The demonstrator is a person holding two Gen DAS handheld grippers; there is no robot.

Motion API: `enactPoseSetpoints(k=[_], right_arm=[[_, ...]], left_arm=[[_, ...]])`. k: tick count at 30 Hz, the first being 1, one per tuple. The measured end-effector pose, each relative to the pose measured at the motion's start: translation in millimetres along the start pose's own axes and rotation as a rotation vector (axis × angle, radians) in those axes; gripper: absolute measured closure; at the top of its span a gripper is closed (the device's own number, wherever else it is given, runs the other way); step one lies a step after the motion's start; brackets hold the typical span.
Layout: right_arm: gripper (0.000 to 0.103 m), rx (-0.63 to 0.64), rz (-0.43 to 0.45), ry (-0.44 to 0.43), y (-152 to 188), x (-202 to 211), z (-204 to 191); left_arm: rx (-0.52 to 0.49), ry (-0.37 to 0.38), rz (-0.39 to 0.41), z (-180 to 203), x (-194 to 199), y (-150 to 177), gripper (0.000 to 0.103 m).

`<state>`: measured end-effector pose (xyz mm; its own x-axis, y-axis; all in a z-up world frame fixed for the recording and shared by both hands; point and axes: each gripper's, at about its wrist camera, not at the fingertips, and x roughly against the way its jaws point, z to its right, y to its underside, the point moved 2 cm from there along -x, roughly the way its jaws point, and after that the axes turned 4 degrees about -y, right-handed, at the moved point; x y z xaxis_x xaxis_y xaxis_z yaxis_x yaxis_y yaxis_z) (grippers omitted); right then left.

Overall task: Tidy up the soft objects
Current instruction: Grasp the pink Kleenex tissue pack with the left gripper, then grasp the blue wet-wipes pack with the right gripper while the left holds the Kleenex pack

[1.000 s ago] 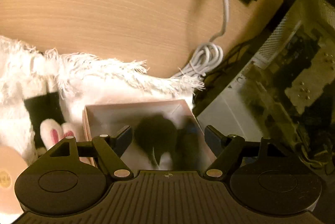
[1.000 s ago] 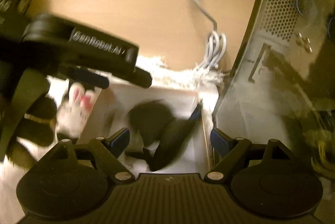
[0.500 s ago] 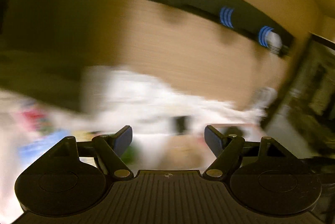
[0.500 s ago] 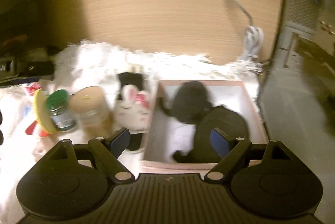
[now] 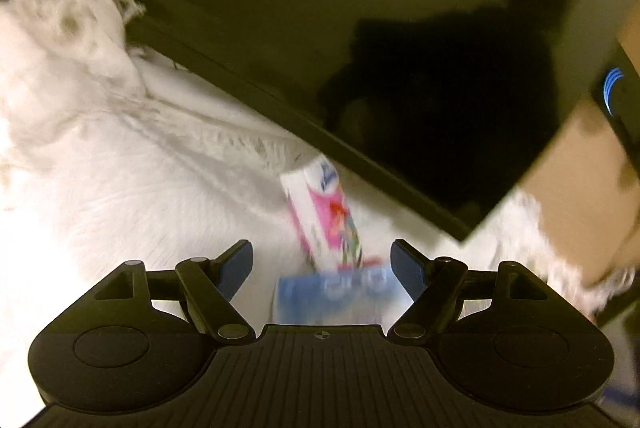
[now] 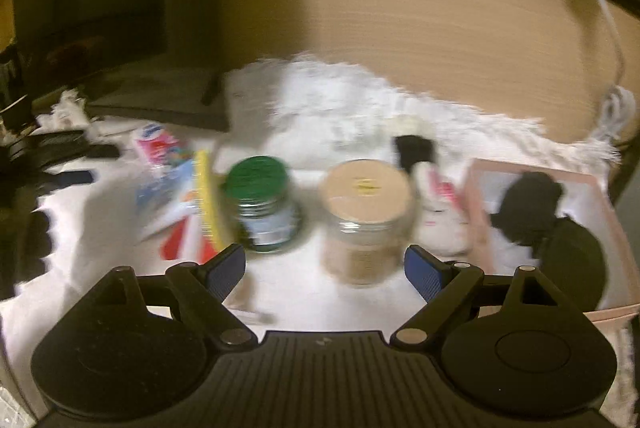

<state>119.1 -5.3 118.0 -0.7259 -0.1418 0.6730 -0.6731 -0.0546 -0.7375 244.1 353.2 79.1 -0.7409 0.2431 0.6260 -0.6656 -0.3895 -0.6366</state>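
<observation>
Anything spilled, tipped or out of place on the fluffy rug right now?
Nothing spilled. Both jars stand upright, capped. The bunny plush still lies on the white rug beside the pink box, not inside.

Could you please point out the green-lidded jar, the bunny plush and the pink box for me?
green-lidded jar [image 6: 257, 176]: right wrist view, on its green lid.
bunny plush [image 6: 442, 224]: right wrist view, on its white face.
pink box [image 6: 478, 211]: right wrist view, on its left wall.

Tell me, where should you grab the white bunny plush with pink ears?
Probably around the white bunny plush at its round head, coming from above: it lies squeezed between the tan-lidded jar and the pink box, leaving its sides little room.
</observation>
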Motion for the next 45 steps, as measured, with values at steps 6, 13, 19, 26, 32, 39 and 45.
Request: enactPoseSetpoints(k=[6,13,19,26,32,39,45], right_arm=[[0.016,0.070,-0.041,0.005,9,-10,-40],[0.016,0.067,-0.056,-0.028,21,-13,-53],[0.020,0.061,-0.039,-0.158,22,-38,-95],[0.035,-0.042,-0.093,-0.193,9,-119,-146],[0.014,-0.082,-0.078,-0.122,-5,-159,-163],[0.017,-0.044,-0.077,-0.065,0,-171,-175],[0.070,-0.010,-0.079,-0.041,-1,-174,-174]], left_arm=[[-0.072,-0.019,-0.007,5,-59,-22,0.023],[-0.237,-0.006,-0.006,26,-76,-12,0.065],[-0.149,0.076,0.006,-9,-30,3,0.081],[-0.134,0.079,0.035,-44,35,7,0.081],[-0.110,0.072,0.065,-65,58,-4,0.081],[-0.058,0.075,0.024,-81,56,-10,0.078],[-0.014,0.066,-0.010,-77,26,-15,0.066]])
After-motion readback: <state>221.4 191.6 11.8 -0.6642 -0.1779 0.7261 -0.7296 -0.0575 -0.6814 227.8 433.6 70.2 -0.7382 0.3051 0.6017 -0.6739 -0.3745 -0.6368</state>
